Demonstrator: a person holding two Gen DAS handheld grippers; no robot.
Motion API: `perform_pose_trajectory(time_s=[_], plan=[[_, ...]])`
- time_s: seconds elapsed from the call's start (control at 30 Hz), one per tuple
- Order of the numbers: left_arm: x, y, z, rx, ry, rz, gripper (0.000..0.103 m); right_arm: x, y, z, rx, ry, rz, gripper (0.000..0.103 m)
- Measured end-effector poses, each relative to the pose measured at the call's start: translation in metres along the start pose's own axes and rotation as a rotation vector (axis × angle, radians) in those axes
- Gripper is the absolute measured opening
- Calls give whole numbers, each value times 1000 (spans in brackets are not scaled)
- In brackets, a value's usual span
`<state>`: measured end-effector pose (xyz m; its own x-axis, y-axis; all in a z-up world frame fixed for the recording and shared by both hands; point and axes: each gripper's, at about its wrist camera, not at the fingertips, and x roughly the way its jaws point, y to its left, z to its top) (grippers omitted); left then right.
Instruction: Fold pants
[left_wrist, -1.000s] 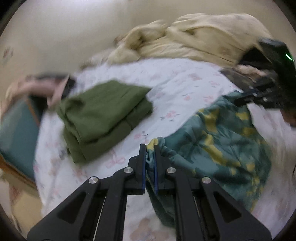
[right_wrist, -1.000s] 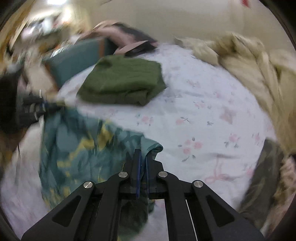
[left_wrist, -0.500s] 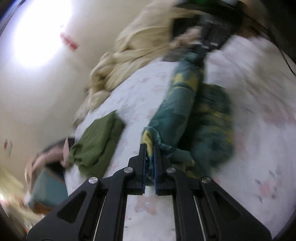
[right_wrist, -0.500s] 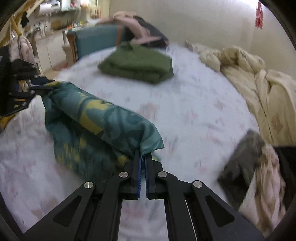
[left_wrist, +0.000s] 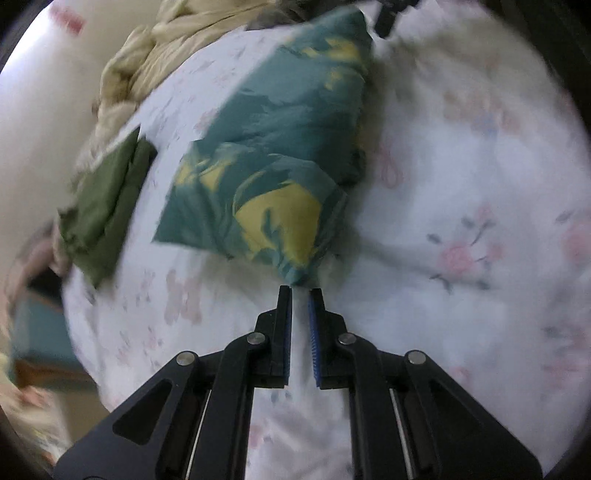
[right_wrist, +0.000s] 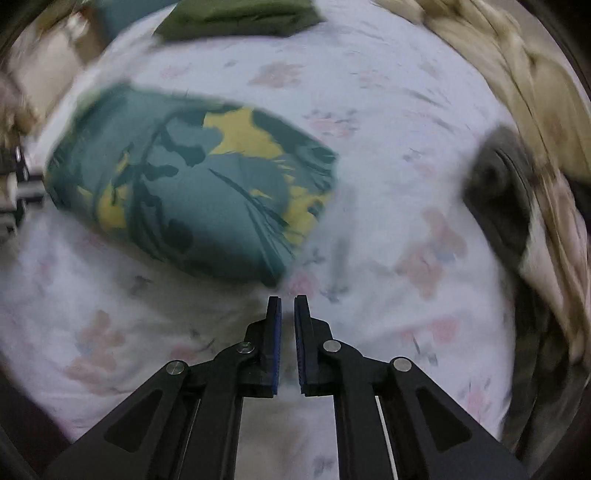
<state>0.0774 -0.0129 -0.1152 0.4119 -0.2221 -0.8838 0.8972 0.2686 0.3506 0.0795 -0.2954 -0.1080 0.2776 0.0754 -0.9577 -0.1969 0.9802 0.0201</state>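
Teal pants (left_wrist: 273, 158) lie released; left gripper (left_wrist: 300, 291) and right gripper (right_wrist: 287, 299) just parted, empty.

Floral bedsheet (left_wrist: 461, 221); plain pale wall (left_wrist: 40, 110)

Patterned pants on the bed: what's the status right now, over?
Left gripper and right gripper just opened, nothing between the jaws. Teal pants folded on the bed sheet, released. Folded green garment nearby, clear of them.
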Motion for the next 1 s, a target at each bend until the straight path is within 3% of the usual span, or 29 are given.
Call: perform_pose_trajectory(time_s=[0.07, 0.13, 0.23, 0.27, 0.33, 0.37, 0.43, 0.53, 0.63, 0.7, 0.8, 0.9, 1.0], plan=[[-18, 28, 2, -118, -18, -93, 8, -21, -12, 6, 86, -66, -24, 9], [-35, 54, 6, -244, -63, -119, 8, -43, -20, 15, 164, -175, -2, 9], [-52, 110, 10, -613, -165, -184, 12, -62, -17, 38, 205, -293, 142, 9], [-48, 122, 14, -737, -174, -179, 26, -60, -15, 46, 213, -301, 193, 9], [-43, 127, 19, -888, -223, -209, 28, -45, -15, 61, 238, -279, 282, 9], [-36, 123, 30, -921, -253, -237, 28, -33, -13, 67, 256, -263, 323, 9], [-21, 112, 48, -951, -264, -222, 27, -12, -7, 72, 286, -235, 389, 9], [14, 93, 68, -1022, -220, -271, 25, 19, 6, 72, 326, -166, 470, 9], [58, 91, 59, -1120, -89, -234, 22, 36, 13, 66, 297, -133, 420, 5], [73, 100, 32, -1235, -59, -215, 2, 39, 5, 66, 285, -147, 361, 0], [73, 111, -1, -1310, -58, -171, 1, 43, -15, 61, 342, -147, 315, 0], [66, 110, -9, -1235, -21, -62, 2, 41, -31, 57, 375, -143, 174, 4], [63, 113, -24, -1313, 18, -52, 2, 39, -54, 47, 471, -117, 190, 9]])
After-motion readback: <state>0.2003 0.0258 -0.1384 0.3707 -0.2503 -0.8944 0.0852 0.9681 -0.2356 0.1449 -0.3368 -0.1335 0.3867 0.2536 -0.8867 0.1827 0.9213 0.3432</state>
